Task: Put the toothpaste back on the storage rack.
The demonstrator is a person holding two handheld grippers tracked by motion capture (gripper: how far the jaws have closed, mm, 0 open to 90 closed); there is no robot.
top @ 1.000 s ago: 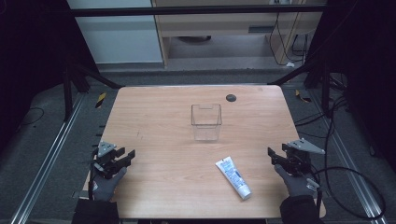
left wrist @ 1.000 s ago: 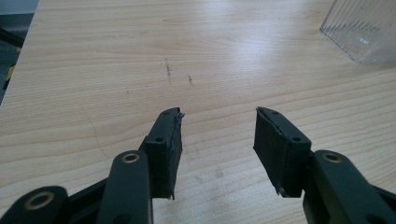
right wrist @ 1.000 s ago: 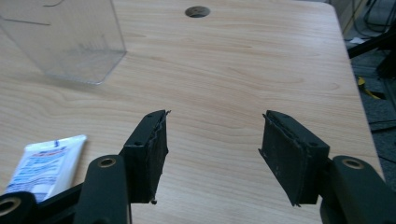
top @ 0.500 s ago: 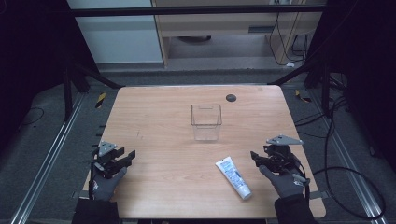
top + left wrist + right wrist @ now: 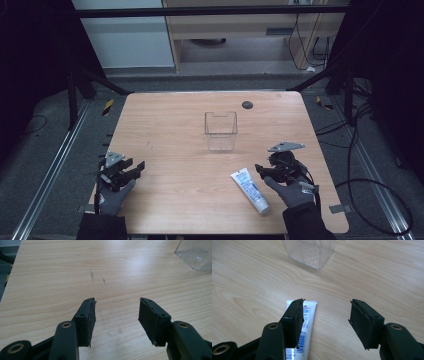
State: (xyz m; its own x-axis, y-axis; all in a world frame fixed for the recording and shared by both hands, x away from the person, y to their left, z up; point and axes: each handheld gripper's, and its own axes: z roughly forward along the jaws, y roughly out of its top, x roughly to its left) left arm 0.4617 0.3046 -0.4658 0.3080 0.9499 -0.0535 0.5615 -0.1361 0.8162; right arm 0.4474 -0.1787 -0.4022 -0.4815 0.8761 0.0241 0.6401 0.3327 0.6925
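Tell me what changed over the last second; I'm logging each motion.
The right hand-held gripper moved inward from the table's right edge toward the tube, and now sits open just beside it, gripping nothing. The left hand-held gripper, the tube and the clear box stayed where they were.

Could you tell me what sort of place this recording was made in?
Probably a lab or workshop set up for recording: a bare wooden table sits inside a dark metal frame, loose cables run over grey carpet, and only a clear container and tube are laid out.
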